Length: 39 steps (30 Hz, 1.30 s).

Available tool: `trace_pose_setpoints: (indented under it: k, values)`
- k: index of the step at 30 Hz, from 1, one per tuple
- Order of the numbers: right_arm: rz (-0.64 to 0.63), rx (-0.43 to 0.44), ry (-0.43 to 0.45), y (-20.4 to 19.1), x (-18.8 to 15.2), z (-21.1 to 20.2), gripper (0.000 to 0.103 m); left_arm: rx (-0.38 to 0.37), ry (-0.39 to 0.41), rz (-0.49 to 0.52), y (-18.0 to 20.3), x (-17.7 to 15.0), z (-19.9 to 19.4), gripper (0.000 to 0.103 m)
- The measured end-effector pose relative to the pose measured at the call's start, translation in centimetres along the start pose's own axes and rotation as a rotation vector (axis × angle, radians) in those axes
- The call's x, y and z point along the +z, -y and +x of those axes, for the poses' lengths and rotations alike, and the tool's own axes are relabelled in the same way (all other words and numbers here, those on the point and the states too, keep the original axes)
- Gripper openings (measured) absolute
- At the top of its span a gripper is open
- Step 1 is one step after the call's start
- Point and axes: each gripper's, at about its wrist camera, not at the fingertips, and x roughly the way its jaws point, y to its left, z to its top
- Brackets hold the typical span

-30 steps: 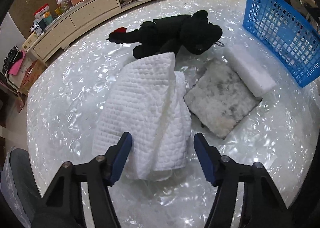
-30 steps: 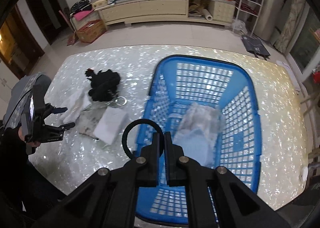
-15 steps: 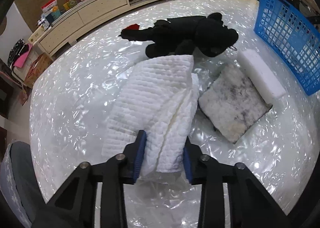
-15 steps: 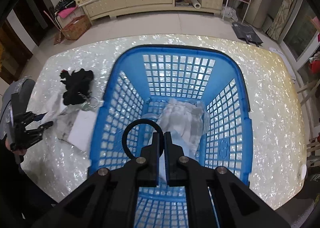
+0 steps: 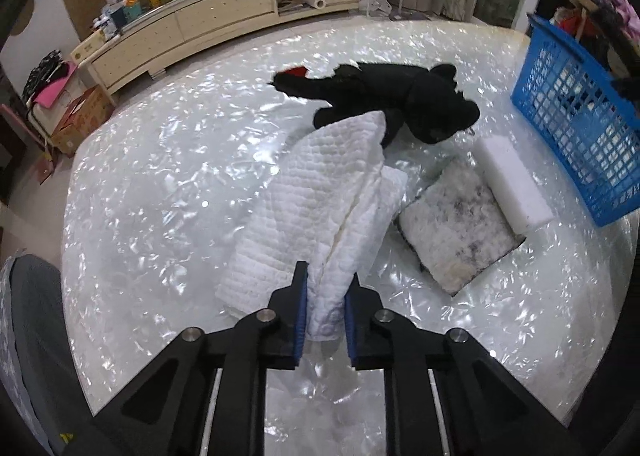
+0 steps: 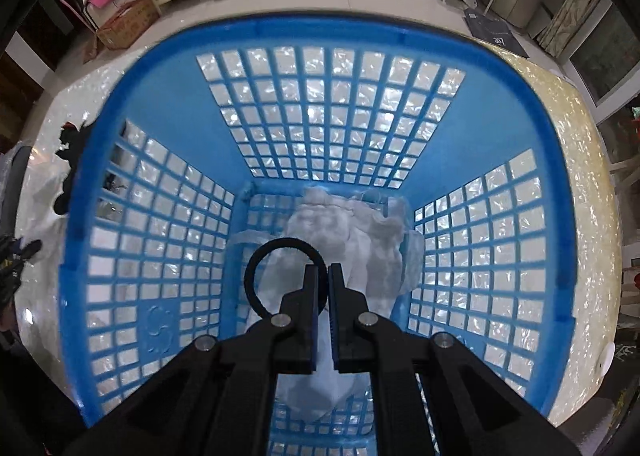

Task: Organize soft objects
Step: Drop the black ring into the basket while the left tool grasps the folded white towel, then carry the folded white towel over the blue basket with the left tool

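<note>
Since a second ago, the left claw (image 5: 325,306) has closed from wide apart onto the white quilted cloth (image 5: 320,192) on the desk (image 5: 160,184), clamping its near edge. At 1 o'clock lies the black plush toy (image 5: 400,96). Clamped on a black hair tie (image 6: 256,276), the right claw (image 6: 323,288) has moved over the blue basket (image 6: 132,96), above a white cloth (image 6: 352,232) inside.

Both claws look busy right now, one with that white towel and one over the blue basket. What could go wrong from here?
The left claw pinches only one corner of the white towel, whose far end touches the black plush toy; lifting may drag the toy or let the towel slip.

The right claw holds a thin black hair tie by a small bit above the basket. Dropped there, it should land inside, but it might snag on the lattice.
</note>
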Motion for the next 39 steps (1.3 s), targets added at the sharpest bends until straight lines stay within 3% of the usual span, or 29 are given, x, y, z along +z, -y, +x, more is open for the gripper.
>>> trace_pose_setpoints:
  k: [4,5,6,7,13,15,21,30,39]
  values:
    - [-0.005,-0.011,0.021,-0.3,-0.5,-0.5,0.009,0.000,0.009,-0.036,-0.3,-0.1,-1.4,0.013]
    - [-0.003,-0.015,0.024,-0.1,-0.7,-0.7,0.027,0.001,0.014,-0.040,-0.3,-0.2,-1.8,0.013]
    - [0.004,-0.010,0.029,0.1,-0.9,-1.0,0.051,0.001,0.019,-0.044,-0.3,-0.3,-2.2,0.013]
    - [0.011,-0.001,0.045,0.2,-1.1,-1.5,0.058,0.002,0.025,-0.047,-0.2,-0.3,-2.7,0.013]
    - [-0.003,0.009,0.087,0.2,-2.7,-4.1,0.062,-0.009,0.070,-0.065,0.5,-0.5,-5.8,0.013]
    - [-0.007,0.010,0.106,-0.1,-3.6,-5.2,0.078,-0.012,0.084,-0.059,1.3,-0.5,-6.9,0.013]
    - [-0.024,0.005,0.168,-0.2,-6.9,-8.0,0.095,-0.035,0.127,-0.041,4.1,0.0,-10.0,0.013]
    - [-0.029,-0.023,0.231,1.6,-12.0,-11.2,0.103,-0.072,0.177,0.006,9.0,1.5,-13.5,0.013]
    - [0.003,-0.024,0.241,3.0,-12.9,-10.9,0.103,-0.107,0.232,0.106,15.2,4.9,-16.2,0.013]
